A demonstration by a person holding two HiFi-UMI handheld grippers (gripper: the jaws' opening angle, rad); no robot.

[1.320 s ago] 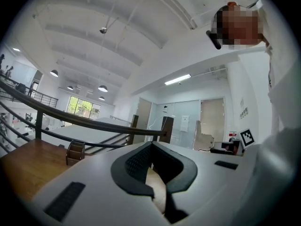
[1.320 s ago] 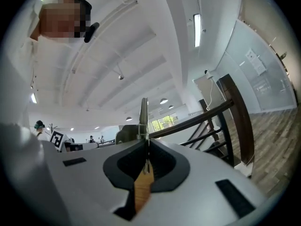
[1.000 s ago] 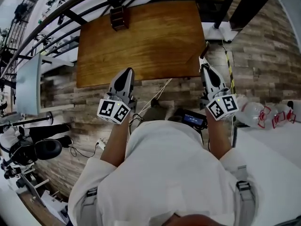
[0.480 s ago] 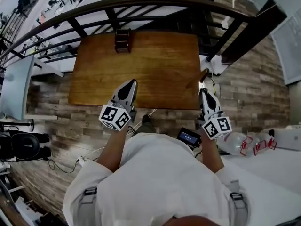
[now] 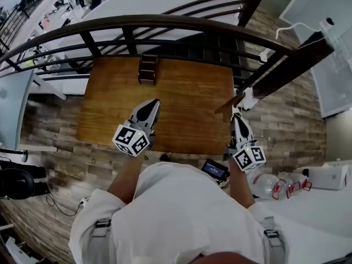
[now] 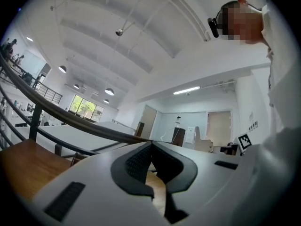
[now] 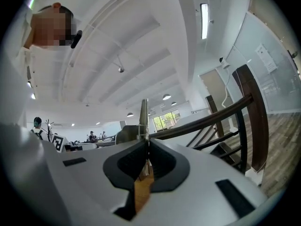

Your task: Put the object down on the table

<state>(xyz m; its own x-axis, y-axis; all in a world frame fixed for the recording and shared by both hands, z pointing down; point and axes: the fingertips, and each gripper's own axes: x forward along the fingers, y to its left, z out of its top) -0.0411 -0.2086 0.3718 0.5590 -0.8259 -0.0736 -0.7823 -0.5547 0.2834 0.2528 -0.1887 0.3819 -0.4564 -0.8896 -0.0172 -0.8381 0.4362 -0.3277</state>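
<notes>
Clearly, the tool (image 5: 229,104) in my right gripper (image 5: 236,117) is a thin flat one. The right gripper view shows it edge-on (image 7: 143,119), a metal part above the jaw tips and a wooden part running back between them; I cannot tell if it is a knife or a spatula. The jaws are clamped narrow on it. It is in the air at the bench's (image 5: 187,92) right edge, not yet over open wood.

To set it down well, I would carry it left, further in over the bench. I would then lower it until its flat side is nearly on the wood, and only then part the jaws, so it doesn't tip off the edge.

From the head view, its long axis slants from near-left to far-right, roughly level. I cannot tell from that view which end is metal.

My left gripper (image 5: 151,104) hovers over the near middle of the bench, its jaws closed together (image 6: 151,147) and empty. A small dark rack (image 5: 147,69) stands at the far edge, well apart, with a railing (image 5: 165,22) beyond.
</notes>
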